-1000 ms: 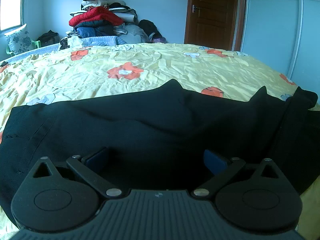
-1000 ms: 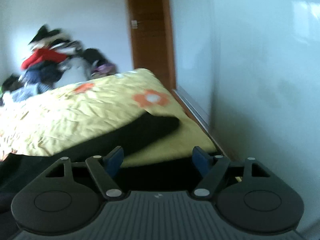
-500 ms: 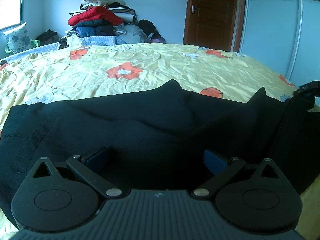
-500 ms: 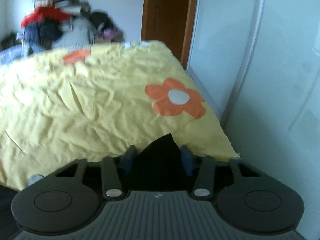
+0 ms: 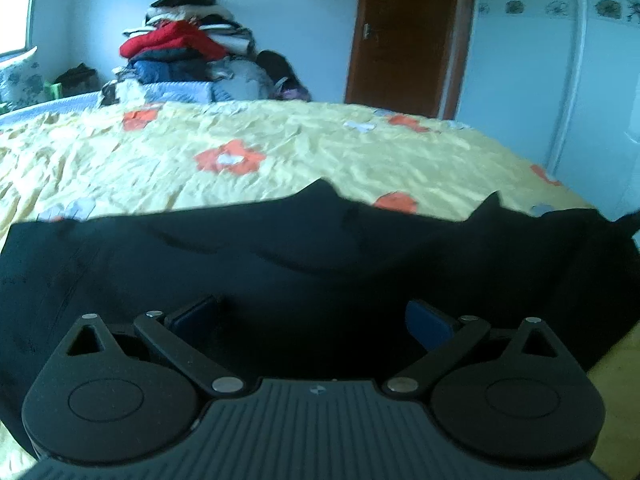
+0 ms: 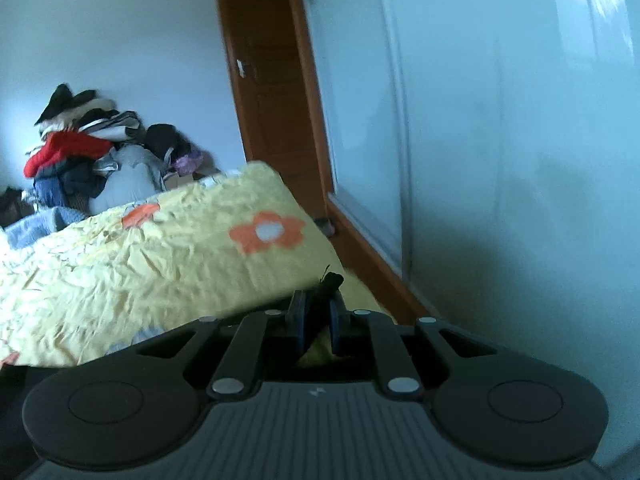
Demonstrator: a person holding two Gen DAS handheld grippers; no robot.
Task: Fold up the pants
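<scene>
Black pants (image 5: 304, 264) lie spread across the near part of the yellow flowered bed (image 5: 288, 176). My left gripper (image 5: 312, 320) sits low over them, open, its blue pads (image 5: 196, 314) wide apart with dark cloth beneath. In the right wrist view my right gripper (image 6: 318, 300) is closing at the bed's right edge. Its pads (image 6: 298, 316) pinch a small peak of the black pants (image 6: 330, 282), which sticks up between them. The rest of the pants is hidden below that gripper's body.
A tall pile of clothes (image 5: 180, 52) stands beyond the bed's far side. A brown door (image 5: 408, 36) and a white wardrobe (image 6: 500, 128) are at the right, with a narrow strip of floor (image 6: 372, 256) beside the bed.
My right gripper went from wide open over the pants' end to pinched on a peak of black cloth, and its view swung. The left gripper stayed open over the pants.
</scene>
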